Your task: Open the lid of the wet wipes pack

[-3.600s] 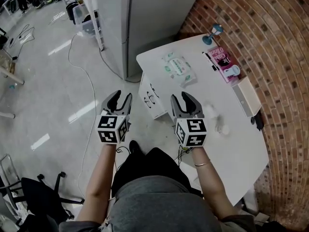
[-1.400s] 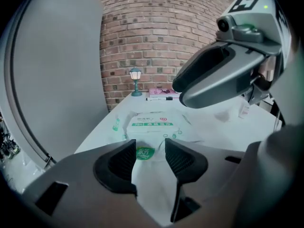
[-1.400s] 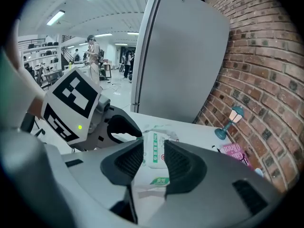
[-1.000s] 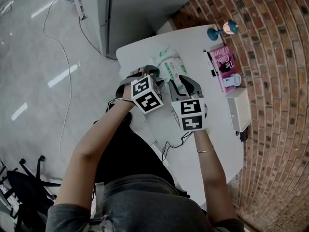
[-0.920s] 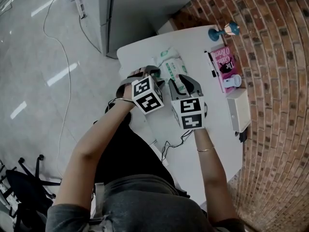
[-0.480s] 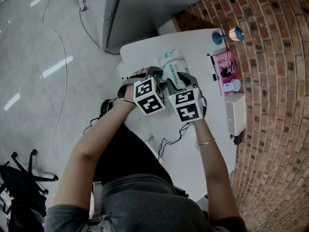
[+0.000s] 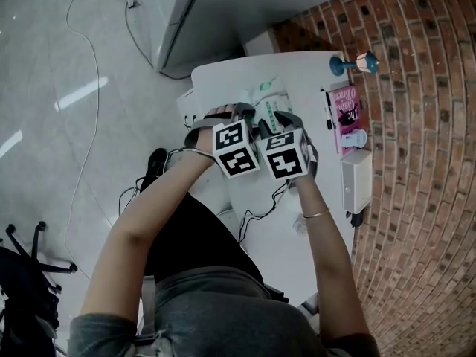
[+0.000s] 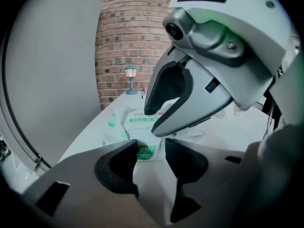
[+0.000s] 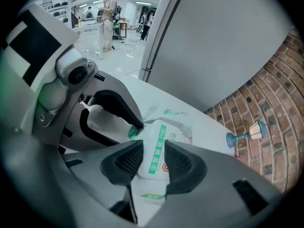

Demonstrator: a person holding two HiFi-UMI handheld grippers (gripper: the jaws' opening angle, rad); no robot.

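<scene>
- Looking down in the head view, the wet wipes pack (image 7: 269, 103) lies on the white table (image 7: 312, 76) at upper centre. Both grippers crowd over its near end, the left gripper (image 7: 239, 112) on its left and the right gripper (image 7: 286, 119) just beside it.
- Right of the pack lie a pink book (image 7: 348, 110) and a closed white box (image 7: 355, 181); what the box holds cannot be seen.
- In the left gripper view, the jaws stand narrowly apart at lower centre. White pack film fills the gap and meets both pads, so this gripper appears clenched on the pack's end, anchoring it.
- In the right gripper view, the jaws straddle the pack's top panel with the green stripe (image 9: 158, 151) at lower centre. They have just been closing, but the pads do not visibly press on it, so this gripper grasps nothing yet.
- The pack looks like a soft, light, slick film pouch, with the lid still shut over its wipes. It will likely crumple or slide if tugged alone. The best hold is a pinch on the lid's free edge only, while the other gripper pins the pouch body.
</scene>
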